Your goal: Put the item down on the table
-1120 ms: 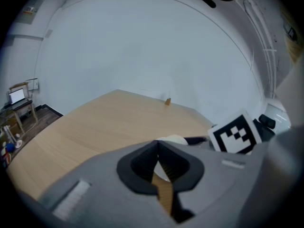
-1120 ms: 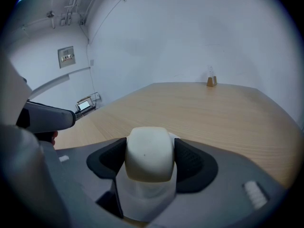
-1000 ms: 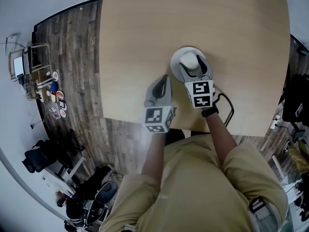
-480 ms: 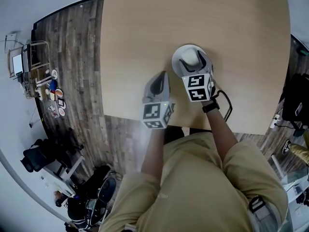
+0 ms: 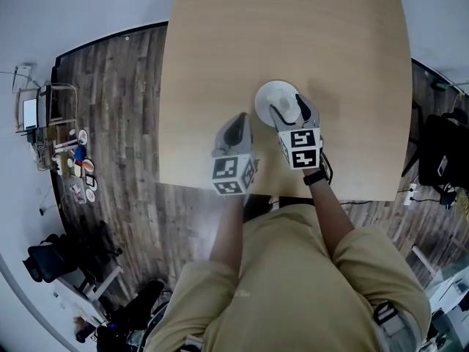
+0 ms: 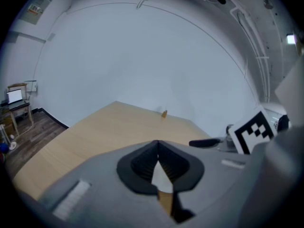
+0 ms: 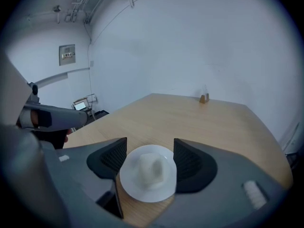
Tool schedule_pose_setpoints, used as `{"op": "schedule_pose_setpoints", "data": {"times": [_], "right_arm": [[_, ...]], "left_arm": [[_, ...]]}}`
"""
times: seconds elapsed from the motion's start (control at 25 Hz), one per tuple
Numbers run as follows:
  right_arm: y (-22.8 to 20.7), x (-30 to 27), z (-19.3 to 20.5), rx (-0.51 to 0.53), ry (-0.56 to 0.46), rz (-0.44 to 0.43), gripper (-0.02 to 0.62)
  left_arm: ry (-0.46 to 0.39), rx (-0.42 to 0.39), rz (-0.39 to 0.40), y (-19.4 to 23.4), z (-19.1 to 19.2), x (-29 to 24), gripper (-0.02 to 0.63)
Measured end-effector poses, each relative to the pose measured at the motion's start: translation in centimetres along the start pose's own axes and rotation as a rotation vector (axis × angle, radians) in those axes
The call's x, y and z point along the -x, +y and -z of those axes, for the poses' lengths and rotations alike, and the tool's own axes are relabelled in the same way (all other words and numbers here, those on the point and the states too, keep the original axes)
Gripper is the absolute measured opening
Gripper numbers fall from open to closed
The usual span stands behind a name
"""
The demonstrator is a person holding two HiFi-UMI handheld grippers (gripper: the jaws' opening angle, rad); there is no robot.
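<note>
A white plate point(image 7: 135, 190) sits on the wooden table point(image 5: 212, 50), closer to the near edge than the far edge. On the plate is one white lump point(image 7: 151, 169); I cannot tell what it is. The right gripper point(image 7: 150, 144) has its jaws wide apart, one on each side of the plate. The left gripper point(image 6: 157, 145) hangs over the near edge, jaws pressed together, holding nothing. A small brown thing point(image 7: 204, 99) stands by the far edge.
</note>
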State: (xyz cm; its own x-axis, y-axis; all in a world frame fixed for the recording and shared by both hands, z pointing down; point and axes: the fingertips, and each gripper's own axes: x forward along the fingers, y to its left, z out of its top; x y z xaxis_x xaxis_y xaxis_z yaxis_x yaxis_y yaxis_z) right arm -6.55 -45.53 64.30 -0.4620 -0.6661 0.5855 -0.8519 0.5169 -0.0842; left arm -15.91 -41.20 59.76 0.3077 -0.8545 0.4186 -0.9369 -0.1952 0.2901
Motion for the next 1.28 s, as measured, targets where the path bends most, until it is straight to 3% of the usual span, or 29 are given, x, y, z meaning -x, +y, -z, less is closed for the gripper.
{"op": "schedule_pose_setpoints", "data": {"times": [0.4,0.56,0.72,0.96,1.28], "right_arm": [[-0.8,12.4,-3.8,-0.128,-0.206,0.157,0.202],[-0.3,17.1,-6.3,-0.115,-0.32,0.208,0.073],[0.8,20.9,-7.6,-0.113,-0.407,0.225,0.016],[2.2,24.3,-8.7,-0.118,-0.478,0.236,0.006],[3.0,27.1,-9.0,-0.077,-0.51,0.256,0.005]], "left_arm": [[-0.119,-0.06,0.093,-4.7,-4.7,5.9,0.003],[-0.196,-0.11,0.111,-6.0,-7.6,9.0,0.003],[-0.251,-0.152,0.126,-7.4,-9.7,11.7,0.003],[-0.31,-0.216,0.154,-9.1,-11.9,14.7,0.003],[-0.365,-0.308,0.117,-10.7,-12.3,16.6,0.003]]}}
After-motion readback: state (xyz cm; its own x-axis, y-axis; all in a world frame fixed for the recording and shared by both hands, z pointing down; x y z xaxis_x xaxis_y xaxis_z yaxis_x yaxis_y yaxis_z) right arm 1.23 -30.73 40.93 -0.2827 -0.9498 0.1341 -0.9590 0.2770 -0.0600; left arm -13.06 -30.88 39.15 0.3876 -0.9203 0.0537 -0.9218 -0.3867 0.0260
